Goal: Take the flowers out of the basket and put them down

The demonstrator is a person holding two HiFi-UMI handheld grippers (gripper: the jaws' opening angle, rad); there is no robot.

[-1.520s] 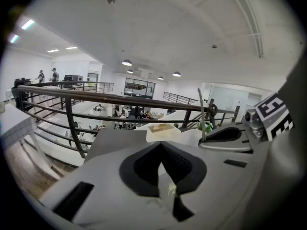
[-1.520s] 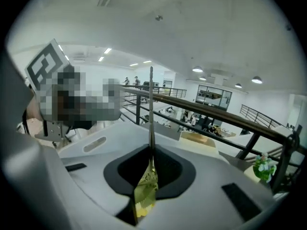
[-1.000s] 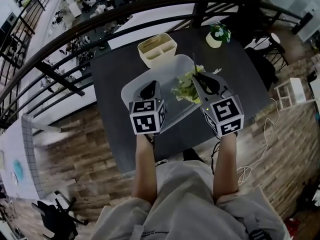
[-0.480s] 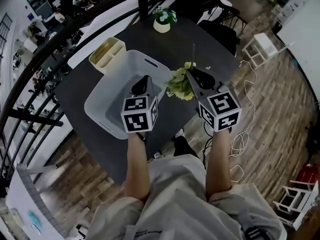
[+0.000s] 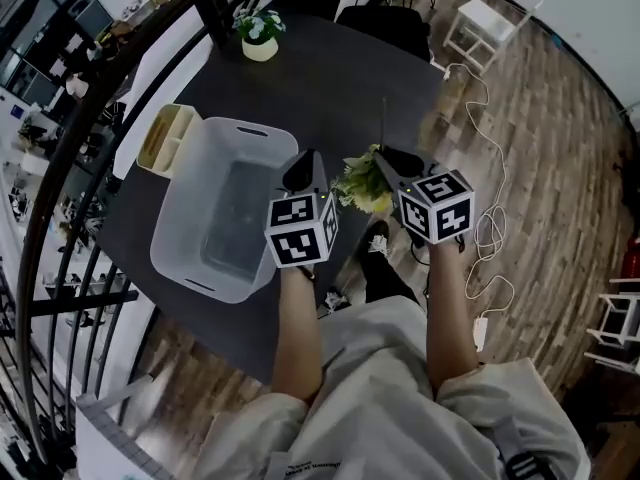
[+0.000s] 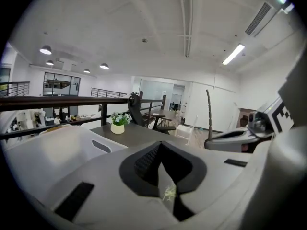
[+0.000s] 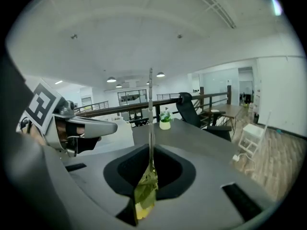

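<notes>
A bunch of yellow-green flowers [image 5: 362, 185] hangs from my right gripper [image 5: 395, 158], which is shut on the stem. The thin stem [image 5: 383, 118] sticks out past the jaws. In the right gripper view the stem [image 7: 150, 109] and a leaf [image 7: 145, 190] are pinched between the jaws of the right gripper [image 7: 150, 176]. The flowers are to the right of the white basket [image 5: 190, 268], near the dark table's [image 5: 330, 78] edge. My left gripper [image 5: 303, 168] is beside the basket's right rim, jaws together and holding nothing. In its own view the left gripper [image 6: 163, 176] shows only a pale green scrap at the slit.
A cream organiser box [image 5: 165, 138] touches the basket's far left side. A small potted plant [image 5: 259, 34] stands at the table's far end. A dark railing [image 5: 60, 168] curves along the left. A white stool [image 5: 483, 23] and a cable [image 5: 490, 228] are on the wood floor at right.
Both grippers have swung to the right. The flowers have gone from above the basket to beyond its right rim. The right gripper has rolled and sunk a little.
</notes>
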